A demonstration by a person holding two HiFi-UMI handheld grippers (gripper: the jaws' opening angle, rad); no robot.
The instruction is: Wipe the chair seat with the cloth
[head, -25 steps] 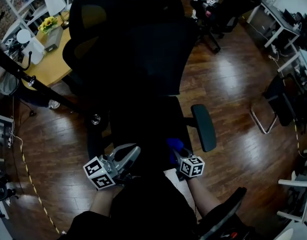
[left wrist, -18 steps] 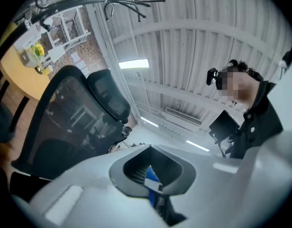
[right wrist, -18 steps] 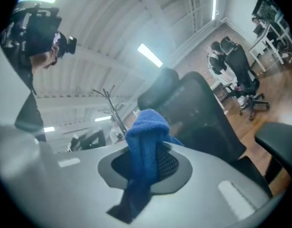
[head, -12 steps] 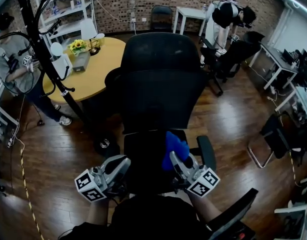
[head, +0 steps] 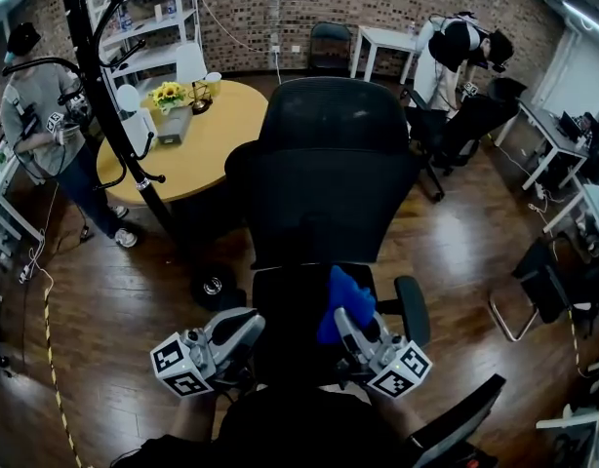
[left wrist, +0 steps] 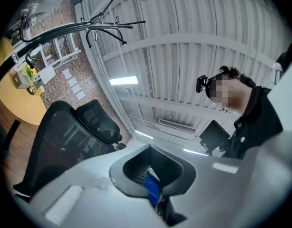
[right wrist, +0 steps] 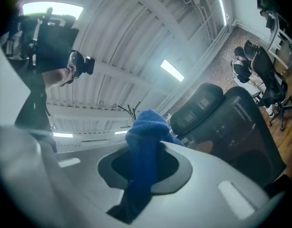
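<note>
A: What is seen at the left?

B: The left gripper (head: 249,322) is held low, by the front left edge of the chair seat (head: 290,305). In the left gripper view its jaws are seen pressed together, and no cloth is clamped between them. It is pointed upward rather than at the seat.

A: And toward the middle and the right?

B: The seat is shown dark and bare across its middle. Over its front right part the blue cloth (head: 344,298) is bunched into a lump. It is gripped by the right gripper (head: 350,326), whose jaws are closed on it, and a tail of cloth is left hanging back between them. Just to the right, the armrest (head: 413,310) is seen.

A: Which step is judged to be in hand?

B: Whether the cloth is touching the seat cannot be settled from above. The scene would be fitted by the cloth being brought in toward the seat, and equally by its being raised off the seat after a pass. Nothing about wiping can be read from the dark surface.

A: What would a pass call for?

B: The right gripper is angled upward, so the cloth would have to be tipped down and pressed onto the seat. The clamp would have to be held firm, and the armrest would have to be cleared at the right edge.
</note>
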